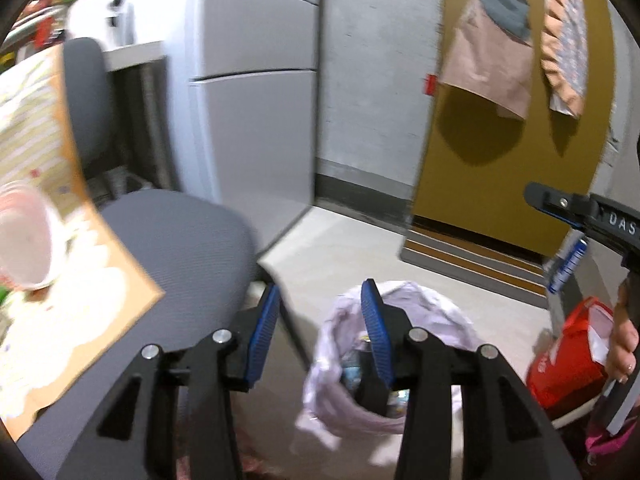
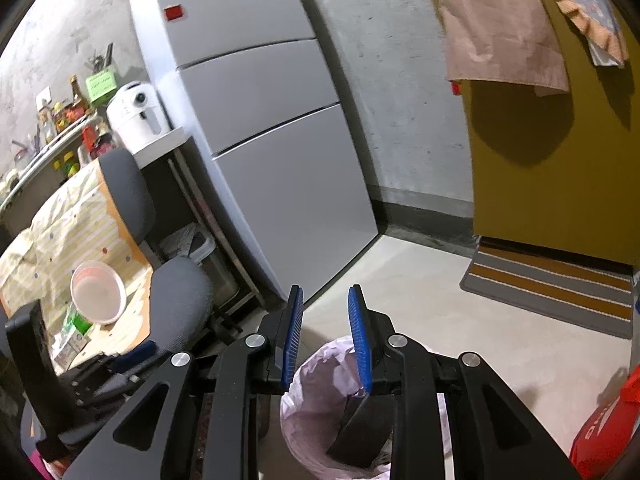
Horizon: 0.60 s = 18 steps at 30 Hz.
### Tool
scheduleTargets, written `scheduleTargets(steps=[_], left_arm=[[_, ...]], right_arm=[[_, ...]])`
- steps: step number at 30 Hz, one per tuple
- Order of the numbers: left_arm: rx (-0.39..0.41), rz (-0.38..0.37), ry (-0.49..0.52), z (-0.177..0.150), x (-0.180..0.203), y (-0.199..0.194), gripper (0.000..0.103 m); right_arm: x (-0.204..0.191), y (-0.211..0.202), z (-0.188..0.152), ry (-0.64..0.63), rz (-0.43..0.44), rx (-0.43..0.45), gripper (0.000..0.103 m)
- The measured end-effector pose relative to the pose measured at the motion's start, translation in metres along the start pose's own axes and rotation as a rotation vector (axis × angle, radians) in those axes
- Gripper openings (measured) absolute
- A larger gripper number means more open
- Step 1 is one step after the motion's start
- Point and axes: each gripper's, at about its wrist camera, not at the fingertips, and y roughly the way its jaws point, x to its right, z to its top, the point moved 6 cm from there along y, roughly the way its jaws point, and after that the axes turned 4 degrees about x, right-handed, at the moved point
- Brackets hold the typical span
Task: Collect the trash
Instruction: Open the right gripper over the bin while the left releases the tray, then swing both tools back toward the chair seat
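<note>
Tongs status: left gripper [image 1: 320, 304] has its blue pads spread with nothing between them, hanging over the trash bin [image 1: 384, 364]. Bin sits just below and ahead of the tips, closer to the right-hand pad, which overlaps its rim in the left wrist view. Pale lilac liner bag is draped over the rim; some packaging shows down inside, too blurred to identify.

Right gripper [image 2: 325, 304] is above the same bin [image 2: 316, 376], with its pads a moderate gap apart and nothing visibly between them. A dark flat piece [image 2: 360, 428] shows below the right-hand pad inside the bin; I can't tell whether it is trash or part of the tool.

In the left wrist view the right gripper [image 1: 560, 210] enters from the right edge, with the person's hand [image 1: 624, 344] on its handle and a blue-and-white can or packet [image 1: 568, 260] just beneath it.

Left of both tongs: grey office chair [image 1: 180, 248], then a table with a patterned cloth and a pink bowl [image 2: 98, 292]. Ahead-left is a grey fridge [image 2: 280, 128], ahead-right a mustard door [image 2: 560, 184] with a striped mat [image 2: 560, 288] at its foot. A red bag [image 1: 568, 356] is on the floor just right of the bin.
</note>
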Motion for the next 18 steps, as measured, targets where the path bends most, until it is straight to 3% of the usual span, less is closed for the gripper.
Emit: scheduleTargets(steps=[3,6,11,18], left_arm=[[0.02,0.076,-0.04,-0.001,-0.032,-0.024,0.045],[0.038,0.154,-0.087,-0.002,-0.064,-0.049,0.05],[0.055,0.284,-0.159,-0.008,-0.119,-0.091,0.058],[0.06,0.476,-0.229,-0.027,-0.195,-0.148,0.069]], right_arm=[[-0.019,0.007,-0.005,-0.038,0.005,-0.053,0.037],[-0.044,0.013,-0.009,-0.077,0.04,-0.085,0.038],[-0.108,0.023,-0.017,-0.172,0.155,-0.126,0.038],[-0.215,0.034,-0.034,-0.336,0.341,-0.175,0.05]])
